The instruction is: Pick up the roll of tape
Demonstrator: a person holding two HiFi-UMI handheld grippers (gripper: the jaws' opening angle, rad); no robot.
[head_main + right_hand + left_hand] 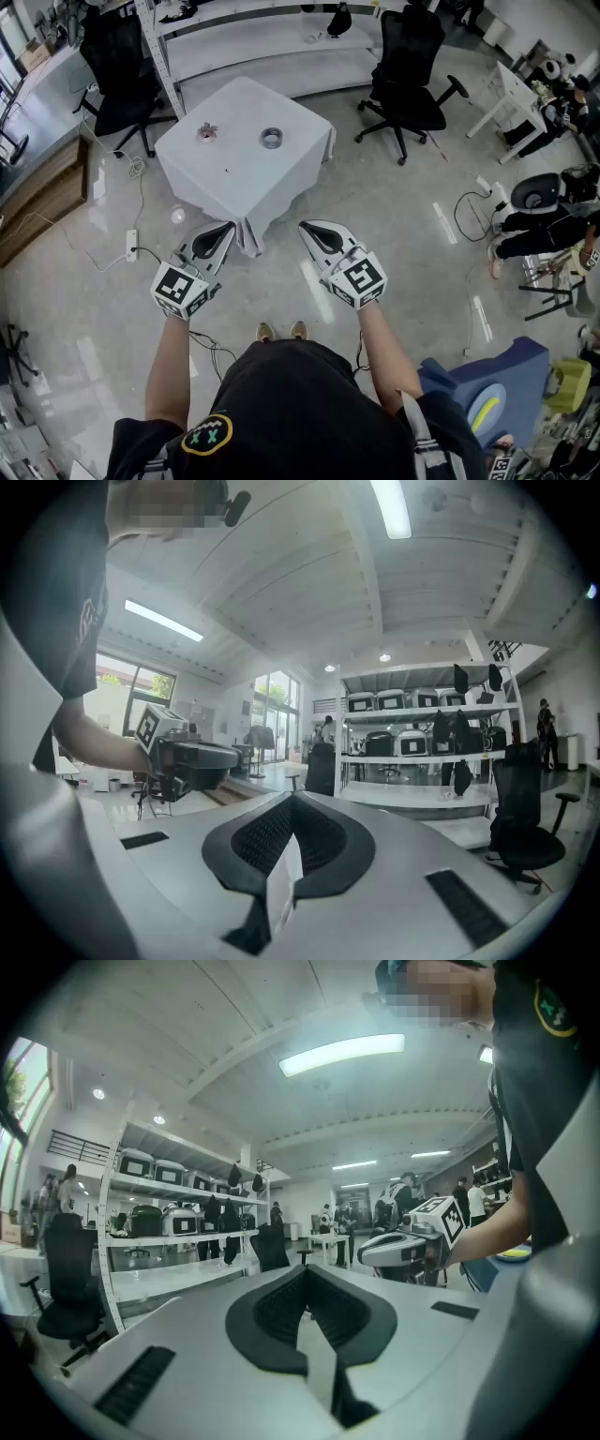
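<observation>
Roll of tape (272, 138): lay flat on the white-draped table (234, 178), toward its far side, well apart from both grippers.
Small pinkish object (207, 131): sat left of the tape on the same cloth.
Left gripper (225, 231): was held level, short of the table, jaws pressed together on nothing.
Right gripper (309, 231): was alongside, jaws likewise closed and empty.

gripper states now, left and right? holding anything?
Left gripper: closed, holding nothing.
Right gripper: closed, holding nothing.
</observation>
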